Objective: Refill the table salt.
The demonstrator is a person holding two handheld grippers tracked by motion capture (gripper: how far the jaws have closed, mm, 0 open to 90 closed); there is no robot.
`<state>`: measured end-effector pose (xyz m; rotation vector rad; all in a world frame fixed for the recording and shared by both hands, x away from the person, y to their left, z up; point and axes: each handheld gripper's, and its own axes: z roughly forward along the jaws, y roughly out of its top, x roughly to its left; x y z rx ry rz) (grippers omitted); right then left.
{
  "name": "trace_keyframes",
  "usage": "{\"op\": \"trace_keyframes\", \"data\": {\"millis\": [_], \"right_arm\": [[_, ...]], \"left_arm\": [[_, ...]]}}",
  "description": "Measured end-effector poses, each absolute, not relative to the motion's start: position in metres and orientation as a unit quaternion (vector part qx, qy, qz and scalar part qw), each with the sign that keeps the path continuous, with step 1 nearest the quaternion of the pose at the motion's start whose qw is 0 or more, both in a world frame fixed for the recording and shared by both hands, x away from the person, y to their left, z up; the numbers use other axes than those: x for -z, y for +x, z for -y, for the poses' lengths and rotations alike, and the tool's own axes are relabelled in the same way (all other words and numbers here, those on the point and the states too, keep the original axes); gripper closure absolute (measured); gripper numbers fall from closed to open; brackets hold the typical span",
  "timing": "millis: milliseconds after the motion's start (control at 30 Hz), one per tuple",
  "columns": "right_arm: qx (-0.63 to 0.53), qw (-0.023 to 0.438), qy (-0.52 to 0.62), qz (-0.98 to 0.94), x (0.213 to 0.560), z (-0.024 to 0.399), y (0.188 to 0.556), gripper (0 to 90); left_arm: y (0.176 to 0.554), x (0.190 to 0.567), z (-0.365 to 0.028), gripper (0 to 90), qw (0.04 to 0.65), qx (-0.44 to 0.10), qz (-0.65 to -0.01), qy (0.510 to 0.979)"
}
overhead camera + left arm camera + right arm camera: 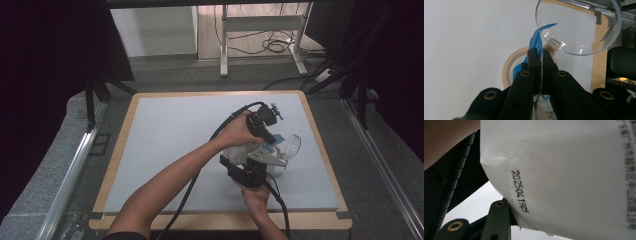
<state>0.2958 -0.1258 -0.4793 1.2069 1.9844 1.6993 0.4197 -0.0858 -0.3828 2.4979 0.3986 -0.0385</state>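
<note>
The person's two hands meet low over the right part of the grey tabletop [165,130], close to its near edge. The right gripper [248,175] is nearest to the person and comes up from below. Its jaws are partly spread and hold the body of a white pouch [574,175] with black numbers printed on it; one black jaw lies against the pouch's lower edge. Just past it, the left gripper [538,58] reaches over from the other side. Its jaws are pressed together, pinching a thin blue strip [536,41] at the top of the pouch. The strip curls up above the tips of the jaws. A little farther on is a clear plastic cup [579,27], tipped so its open mouth faces the hands. Its clear handle is very close to the jaws, and I cannot tell if they touch. Under the jaws lies a roll of tape [510,66], flat on the tabletop. To do this step well, I think the right gripper should keep the pouch steady and not squeeze too hard, or it may spill. The left gripper should pull the blue strip slowly and evenly, away from the pouch, without bumping the cup.
</note>
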Motion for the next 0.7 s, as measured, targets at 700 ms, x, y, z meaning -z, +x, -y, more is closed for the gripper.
{"op": "trace_keyframes", "data": {"millis": [700], "right_arm": [[-0.585,0.138,0.416,-0.682,0.4808,0.1249,0.2953,60.2]], "left_arm": [[0.4194,0.3838,0.0852,89.9,0.302,0.016,-0.148,0.941]]}}
